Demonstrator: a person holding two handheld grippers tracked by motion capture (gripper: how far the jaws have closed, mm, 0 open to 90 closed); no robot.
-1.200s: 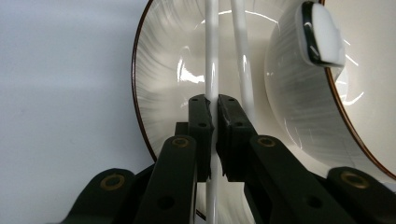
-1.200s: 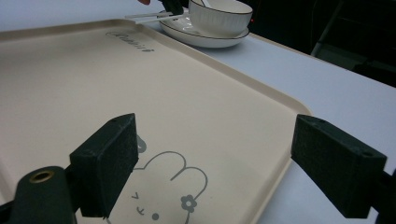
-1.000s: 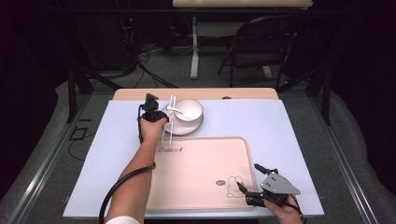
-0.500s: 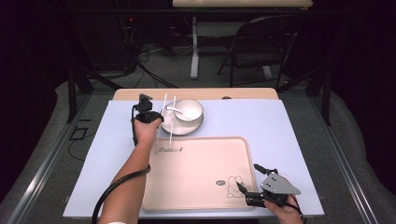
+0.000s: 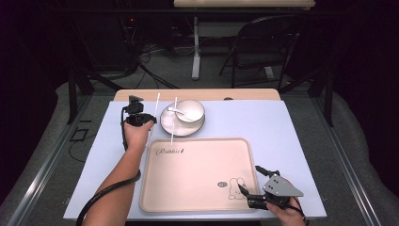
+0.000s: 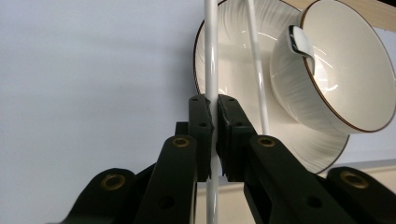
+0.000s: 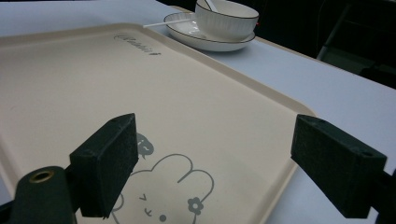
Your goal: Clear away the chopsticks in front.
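Observation:
My left gripper point(image 5: 147, 118) point(image 6: 213, 105) is shut on a thin white chopstick point(image 5: 155, 113) point(image 6: 210, 51), held just left of the plate and raised off the table. A second white chopstick point(image 5: 173, 123) point(image 6: 258, 70) lies across the white plate point(image 5: 165, 126) point(image 6: 224, 56), one end reaching toward the tray. On the plate stands a white bowl point(image 5: 192, 113) point(image 6: 345, 88) point(image 7: 226, 21) with a white spoon point(image 5: 176, 110) point(image 6: 299, 39) in it. My right gripper point(image 5: 249, 178) point(image 7: 229, 172) stands open, low over the near right corner of the beige tray point(image 5: 197, 174) point(image 7: 70, 79), with nothing between its pads.
The tray carries a rabbit drawing point(image 5: 234, 187) point(image 7: 163, 186) and lies on a pale blue mat point(image 5: 282, 127). A wooden table edge point(image 5: 244, 94) runs behind the plate. A folding chair point(image 5: 256, 52) and desk legs stand on the floor beyond.
My left hand has moved left and a little up with the chopstick in its jaws, away from the plate. The right gripper has kept still.

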